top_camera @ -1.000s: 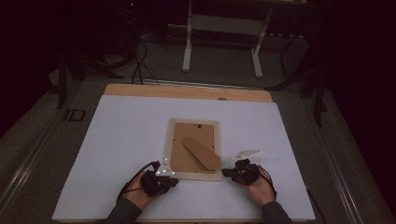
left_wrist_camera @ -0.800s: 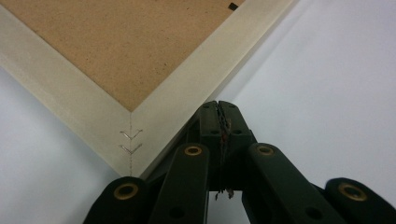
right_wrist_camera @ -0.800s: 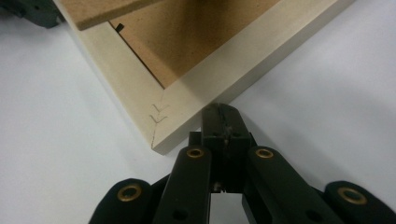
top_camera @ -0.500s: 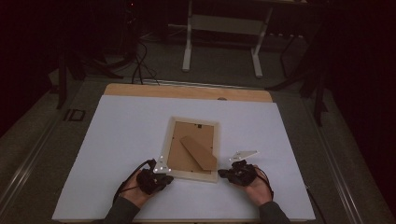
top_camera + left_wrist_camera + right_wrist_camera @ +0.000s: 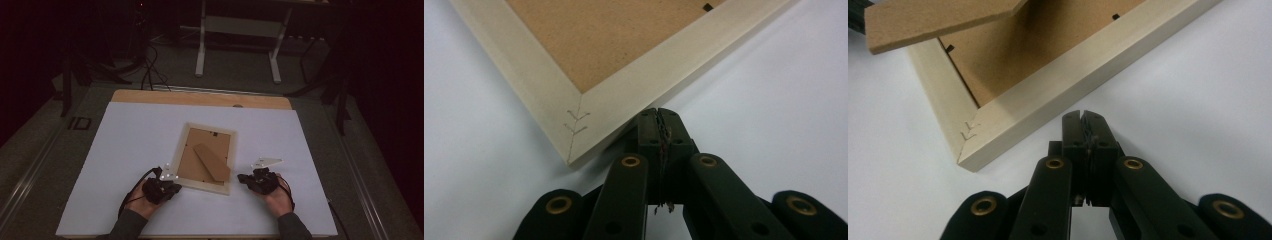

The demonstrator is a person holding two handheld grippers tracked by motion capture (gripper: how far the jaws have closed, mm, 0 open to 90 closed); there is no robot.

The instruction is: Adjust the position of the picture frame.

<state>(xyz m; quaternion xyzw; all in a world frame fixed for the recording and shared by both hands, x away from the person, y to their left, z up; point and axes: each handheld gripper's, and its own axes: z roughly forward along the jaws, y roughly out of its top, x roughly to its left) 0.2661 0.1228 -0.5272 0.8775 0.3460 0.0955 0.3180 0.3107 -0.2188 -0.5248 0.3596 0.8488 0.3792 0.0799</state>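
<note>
A pale wooden picture frame [image 5: 186, 150] lies face down mid-table, its brown backing up and its stand flap [image 5: 212, 162] slanting across. My left gripper [image 5: 171, 188] sits at the frame's near-left corner. Its jaws are shut, and the tips [image 5: 658, 114] are right against the frame's edge [image 5: 624, 107] beside the stapled corner joint. My right gripper [image 5: 245, 178] lies off the near-right corner, shut with nothing held. Its tips [image 5: 1082, 117] stop just short of the frame's rail [image 5: 1048, 107]. The raised flap [image 5: 938, 20] juts over that corner.
A white sheet [image 5: 125, 150] covers the tabletop, with a strip of bare wood [image 5: 200, 98] along the far edge. Beyond the table are the white legs of a desk [image 5: 237, 45] and cables [image 5: 150, 75] on the dark floor.
The left hand has shifted slightly at the frame's near-left corner. The right hand has stayed put, and both grippers remain shut.
</note>
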